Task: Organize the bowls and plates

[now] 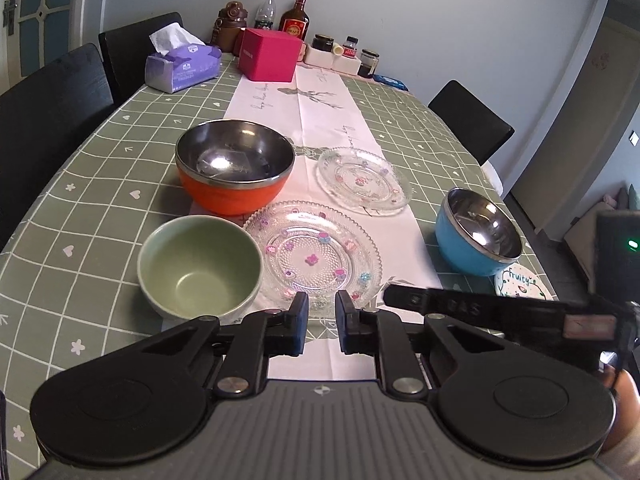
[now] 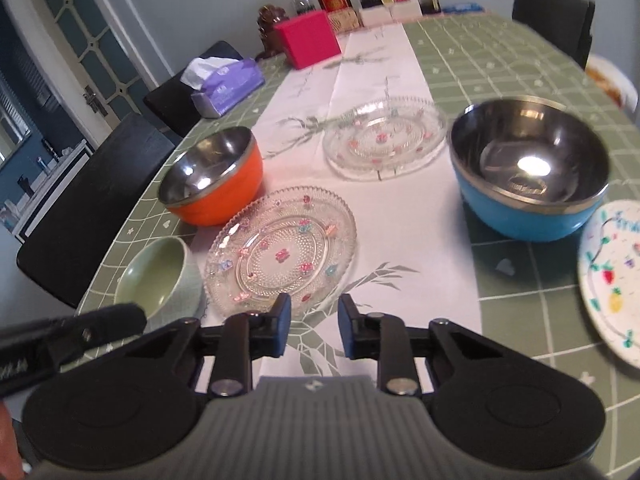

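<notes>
Nothing looks sorted yet: all 6 pieces lie apart on the table [image 1: 100, 168], none stacked, so the whole job appears to be ahead.

There are 3 bowls. The orange bowl [image 1: 235, 166] and the blue bowl [image 2: 530, 172] have glossy coloured shells, round sides and mirror-bright steel linings with a thin metal rim. The green bowl [image 1: 200, 266] is smaller, matte and thick-walled, probably ceramic.

There are 3 plates. The near glass plate [image 1: 312, 254] sits just beside the green bowl, and the far glass plate [image 1: 364, 178] lies further up the white runner [image 1: 320, 96]. Both are clear pressed glass, beaded all over, with scalloped edges and small coloured flowers. The fruit plate [image 2: 612, 276] is flat, white and painted, just beside the blue bowl.

The left gripper [image 1: 322, 322] and right gripper [image 2: 314, 326] hover short of the near glass plate. Both sets of jaws stand a narrow gap apart, with nothing between them.
</notes>
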